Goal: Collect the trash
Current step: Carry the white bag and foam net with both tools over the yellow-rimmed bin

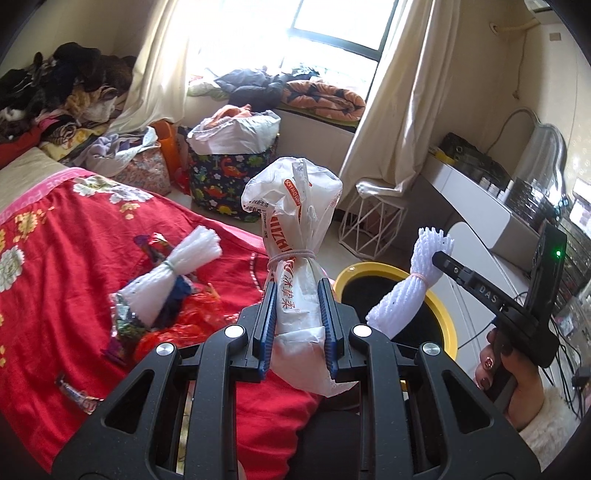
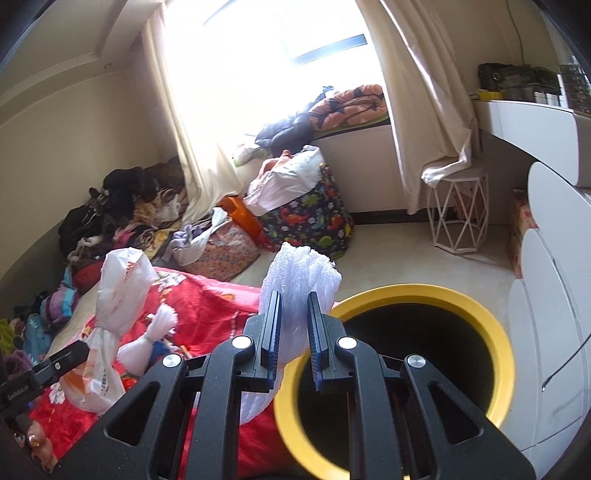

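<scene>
Left gripper (image 1: 297, 325) clamps white printed plastic bag bundle (image 1: 295, 236); right gripper (image 2: 293, 339) clamps white foam-net bundle (image 2: 299, 273) beside yellow-rimmed black bin (image 2: 495, 332).

We see a red floral bedspread (image 1: 74, 236) filling the lower left. At center sits a dinosaur-print fabric bin (image 1: 229, 177) stuffed with clothes. Cream curtains (image 1: 399, 92) frame a bright window (image 1: 332, 26) above, and a white wire stool (image 1: 369, 225) stands at center right.
</scene>
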`<action>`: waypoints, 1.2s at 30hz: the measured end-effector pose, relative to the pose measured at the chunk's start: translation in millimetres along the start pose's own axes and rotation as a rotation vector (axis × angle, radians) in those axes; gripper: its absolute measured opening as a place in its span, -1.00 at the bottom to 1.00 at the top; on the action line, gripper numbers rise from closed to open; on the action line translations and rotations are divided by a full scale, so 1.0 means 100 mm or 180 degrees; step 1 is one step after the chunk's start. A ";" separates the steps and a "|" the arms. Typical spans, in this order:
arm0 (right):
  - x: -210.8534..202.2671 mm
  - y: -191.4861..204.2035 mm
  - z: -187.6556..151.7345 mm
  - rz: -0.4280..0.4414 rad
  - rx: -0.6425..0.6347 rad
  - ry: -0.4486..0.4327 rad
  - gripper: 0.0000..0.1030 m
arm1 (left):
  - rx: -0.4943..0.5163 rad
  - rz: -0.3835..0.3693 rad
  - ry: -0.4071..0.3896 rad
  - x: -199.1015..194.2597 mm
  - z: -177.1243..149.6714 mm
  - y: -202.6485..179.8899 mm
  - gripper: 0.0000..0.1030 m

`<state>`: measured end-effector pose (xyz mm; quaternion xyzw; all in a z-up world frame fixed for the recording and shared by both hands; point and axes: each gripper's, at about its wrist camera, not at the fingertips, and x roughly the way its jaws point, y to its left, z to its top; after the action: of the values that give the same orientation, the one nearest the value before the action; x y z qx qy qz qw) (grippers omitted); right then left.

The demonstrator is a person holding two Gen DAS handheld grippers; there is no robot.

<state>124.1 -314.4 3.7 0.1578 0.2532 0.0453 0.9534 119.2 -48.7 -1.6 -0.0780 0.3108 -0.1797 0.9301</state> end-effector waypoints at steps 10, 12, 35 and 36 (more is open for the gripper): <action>0.00 -0.33 -0.02 -0.0309 0.0070 -0.0043 -0.73 | 0.0158 -0.0113 0.0129 0.20 -0.06 -0.29 -0.69; 0.00 -0.39 -0.03 -0.0366 0.0091 -0.0044 -0.73 | 0.0188 -0.0132 0.0163 0.25 -0.07 -0.34 -0.69; 0.05 -0.94 -0.14 -0.0847 0.0228 0.0093 -0.73 | 0.0414 -0.0338 0.0521 0.92 -0.23 -0.86 -0.69; 0.06 -0.96 -0.14 -0.0860 0.0240 0.0103 -0.73 | 0.0426 -0.0342 0.0531 0.95 -0.23 -0.89 -0.69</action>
<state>122.7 -400.6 -41.7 0.1572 0.2890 -0.0904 0.9400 150.4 -168.2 -49.0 -0.0171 0.3698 -0.2556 0.8931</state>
